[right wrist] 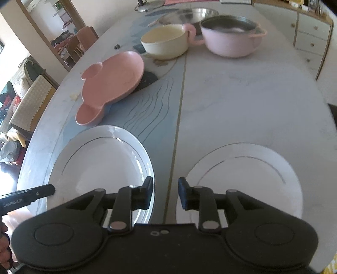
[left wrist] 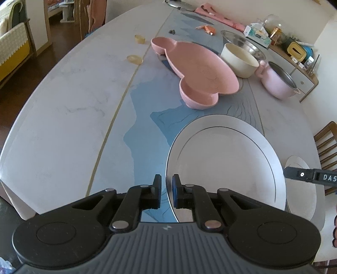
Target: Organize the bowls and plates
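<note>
White porcelain sits closest to me: two plates side by side near the table's (right wrist: 242, 101) front edge. My left gripper (left wrist: 166, 190) has its fingers narrowly parted, astride the near left rim of the left white plate (left wrist: 225, 166); I cannot tell whether the pads touch the rim. My right gripper (right wrist: 165, 192) hangs with its fingers moderately apart and holding nothing, over the strip of table between the two plates. Its left finger overlaps the right rim of the left plate (right wrist: 101, 160), and its right finger overlaps the left rim of the right white plate (right wrist: 242, 179).

In the left view the tip of the right gripper pokes in at the right edge, in front of the right plate (left wrist: 294, 166). In the right view the left gripper's finger (right wrist: 29, 195) shows at the left plate's near left rim.

Just beyond the left plate lies a pink mouse-shaped divided tray (left wrist: 195, 69), resting partly on a dark mat (right wrist: 147, 81). Past it stand a cream bowl (right wrist: 165, 41) and a pink pot (right wrist: 229, 36), close together, with a steel basin (right wrist: 189, 14) behind them. Farther back are a tissue box (left wrist: 258, 33) and a sideboard (right wrist: 311, 40).
</note>
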Demonstrator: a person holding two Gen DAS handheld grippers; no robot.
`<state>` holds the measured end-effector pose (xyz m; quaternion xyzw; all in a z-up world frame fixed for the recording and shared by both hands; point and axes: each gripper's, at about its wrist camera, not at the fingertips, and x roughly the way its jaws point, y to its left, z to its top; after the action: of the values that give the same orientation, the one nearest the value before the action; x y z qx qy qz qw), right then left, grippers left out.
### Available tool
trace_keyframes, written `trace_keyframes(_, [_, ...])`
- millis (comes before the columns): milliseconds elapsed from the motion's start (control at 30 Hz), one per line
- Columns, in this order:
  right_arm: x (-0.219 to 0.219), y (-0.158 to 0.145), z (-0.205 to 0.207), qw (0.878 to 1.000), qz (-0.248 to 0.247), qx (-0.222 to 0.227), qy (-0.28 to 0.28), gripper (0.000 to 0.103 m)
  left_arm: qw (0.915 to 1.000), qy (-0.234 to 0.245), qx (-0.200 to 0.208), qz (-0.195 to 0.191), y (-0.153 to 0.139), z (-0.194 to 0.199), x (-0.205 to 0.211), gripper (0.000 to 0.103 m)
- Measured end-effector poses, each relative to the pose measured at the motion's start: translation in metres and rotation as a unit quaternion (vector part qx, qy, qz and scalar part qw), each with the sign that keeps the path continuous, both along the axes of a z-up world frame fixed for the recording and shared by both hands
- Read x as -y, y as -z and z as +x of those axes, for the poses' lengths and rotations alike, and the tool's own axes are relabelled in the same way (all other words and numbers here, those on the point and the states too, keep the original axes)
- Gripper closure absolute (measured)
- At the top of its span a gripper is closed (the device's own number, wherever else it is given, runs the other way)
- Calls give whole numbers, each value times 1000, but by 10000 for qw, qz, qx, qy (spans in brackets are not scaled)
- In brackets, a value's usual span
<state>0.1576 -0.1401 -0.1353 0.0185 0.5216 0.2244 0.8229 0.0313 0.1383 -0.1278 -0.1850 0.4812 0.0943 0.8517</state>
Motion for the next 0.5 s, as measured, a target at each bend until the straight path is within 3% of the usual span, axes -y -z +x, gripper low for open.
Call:
trace_keyframes(300, [16, -31, -19, 9991, -18, 398, 161, 64, 9990, 230, 353, 157, -30, -10, 8, 90])
trace_keyframes(400, [20, -38, -24, 9984, -38, 509, 222, 58, 9982, 320, 488, 161, -41, -11, 16, 78])
trace_keyframes(500, [25, -44, -27, 9980, -50, 592, 196, 55, 9975, 349, 597, 142, -49, -10, 26, 59])
